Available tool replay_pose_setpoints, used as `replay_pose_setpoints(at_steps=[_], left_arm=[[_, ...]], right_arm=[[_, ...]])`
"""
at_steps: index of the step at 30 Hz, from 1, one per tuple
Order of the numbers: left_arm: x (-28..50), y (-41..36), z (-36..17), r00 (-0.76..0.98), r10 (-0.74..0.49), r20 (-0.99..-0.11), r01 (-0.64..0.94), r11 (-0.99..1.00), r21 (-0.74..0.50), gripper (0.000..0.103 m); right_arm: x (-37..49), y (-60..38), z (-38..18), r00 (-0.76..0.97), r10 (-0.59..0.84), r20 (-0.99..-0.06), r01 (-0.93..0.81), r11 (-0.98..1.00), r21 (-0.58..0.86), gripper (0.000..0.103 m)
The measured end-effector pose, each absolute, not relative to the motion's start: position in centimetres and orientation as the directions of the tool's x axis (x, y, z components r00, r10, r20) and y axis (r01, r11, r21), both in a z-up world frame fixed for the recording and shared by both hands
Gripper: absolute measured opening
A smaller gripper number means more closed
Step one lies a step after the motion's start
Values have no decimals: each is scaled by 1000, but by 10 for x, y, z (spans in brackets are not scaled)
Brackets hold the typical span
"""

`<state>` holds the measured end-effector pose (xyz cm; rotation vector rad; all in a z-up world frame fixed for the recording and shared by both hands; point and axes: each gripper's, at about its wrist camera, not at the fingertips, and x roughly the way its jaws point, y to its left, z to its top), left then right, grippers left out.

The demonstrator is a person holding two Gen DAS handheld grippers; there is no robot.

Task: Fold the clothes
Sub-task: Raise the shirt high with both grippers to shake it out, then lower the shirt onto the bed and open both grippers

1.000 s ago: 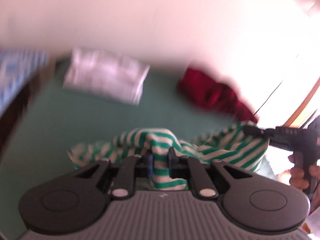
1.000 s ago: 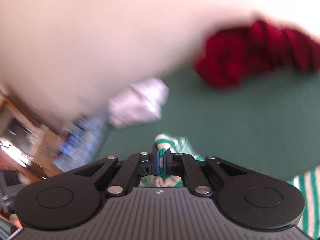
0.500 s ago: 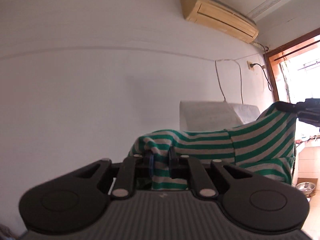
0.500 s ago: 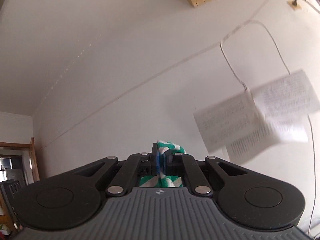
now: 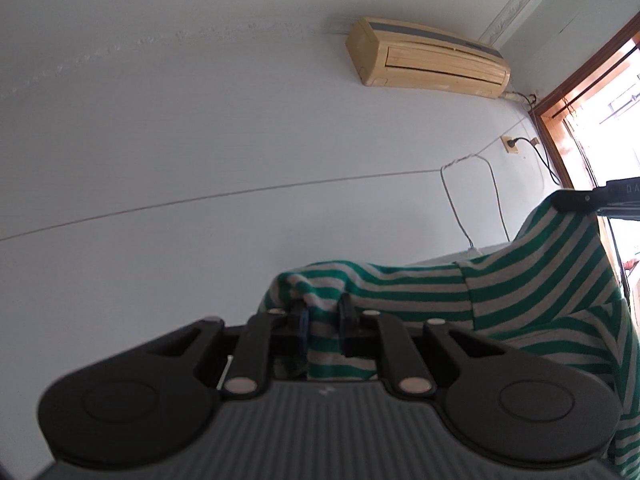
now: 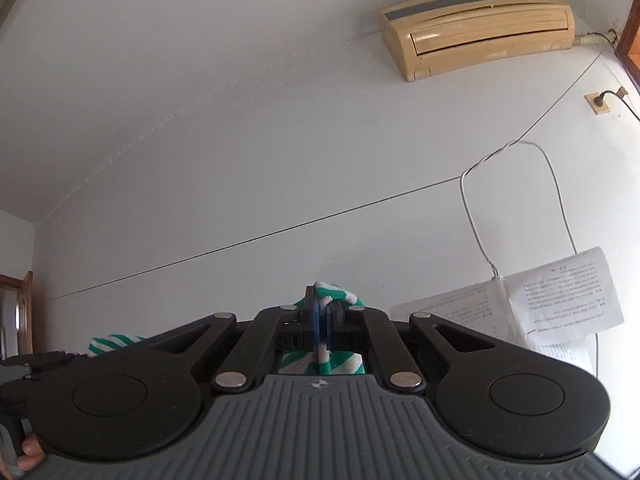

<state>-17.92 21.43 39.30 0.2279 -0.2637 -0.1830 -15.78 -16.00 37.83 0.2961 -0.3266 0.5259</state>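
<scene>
1. Two handheld grippers are raised in front of a pale wall, each pinching one green-and-grey striped garment (image 5: 540,280) that hangs in the air between them.
2. Nearest one camera, the left gripper (image 5: 323,316) has its fingers closed to a narrow gap on a bunched fold of the cloth. From there the fabric runs rightward and up to the right gripper (image 5: 576,200), which grips a high corner.
3. From its own camera, the right gripper (image 6: 322,312) shows its fingers pressed almost together on a thin ridge of the same striped cloth (image 6: 320,360).
4. My judgement: the garment looks like light, soft knit. It drapes and sags freely, so it will not hold a shape alone. It does not look fragile or slippery.
5. Good holds are likely seams or corners, such as the shoulders or hem, kept well apart so the cloth hangs flat.
6. Behind, a yellowed air conditioner (image 6: 476,26) sits high on the wall. No brand can be read on it.
7. Printed paper sheets (image 6: 560,300) are stuck to the wall lower right. Lines of text show, but too small to read.
8. At the right edge of the left camera's view, faint letters mark the other gripper's body, and cannot be made out.
</scene>
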Motion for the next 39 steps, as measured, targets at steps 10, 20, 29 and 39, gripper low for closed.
replay_pose_setpoints(at_steps=[10, 20, 29, 39], left_arm=[[-220, 181, 371, 985, -163, 59, 147, 965, 217, 11], [-247, 146, 375, 993, -118, -1, 116, 983, 139, 15], [-35, 151, 258, 961, -12, -276, 63, 982, 178, 15], [196, 146, 8, 789, 26, -614, 128, 970, 205, 15]], right_arm=[[-160, -204, 367, 781, 579, 234, -622, 755, 208, 3], [-151, -243, 375, 718, 675, 168, -693, 671, 262, 3], [23, -159, 252, 831, 547, -97, -500, 813, 298, 3], [221, -68, 0, 846, 290, -447, -202, 951, 234, 3]])
